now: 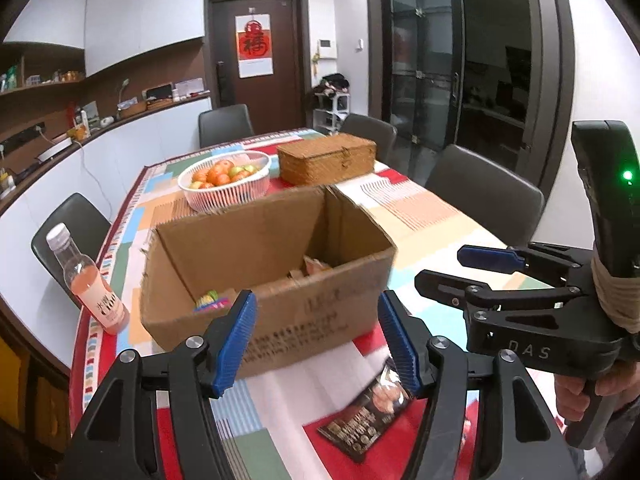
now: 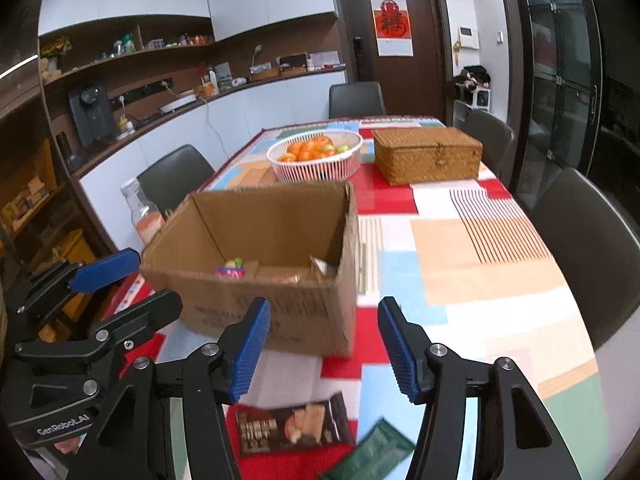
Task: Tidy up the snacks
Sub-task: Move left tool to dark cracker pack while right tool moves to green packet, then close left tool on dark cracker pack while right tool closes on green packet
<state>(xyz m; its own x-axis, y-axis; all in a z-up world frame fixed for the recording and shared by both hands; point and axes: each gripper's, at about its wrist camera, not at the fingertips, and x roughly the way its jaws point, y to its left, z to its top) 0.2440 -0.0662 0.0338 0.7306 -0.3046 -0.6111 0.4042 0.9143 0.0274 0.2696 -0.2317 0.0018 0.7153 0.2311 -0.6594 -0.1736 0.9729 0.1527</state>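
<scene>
Your left gripper [image 1: 318, 340] is matte black with ribbed blue pads [image 1: 236, 344] and round silver screws at each linkage pivot; its side carries white "GenRobot.AI" lettering. Your right gripper [image 2: 324, 350] is built the same, with "DAS" embossed on its body, tan cord wound around the base of its black handle, and a small green light glowing on the handle.

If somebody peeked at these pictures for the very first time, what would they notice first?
Probably the big open cardboard box in the middle of the colourful tablecloth, with a few snacks at its bottom. Behind it sits a white basket of fruit beside a woven box. Up close, a dark snack packet lies in front of the box.
</scene>
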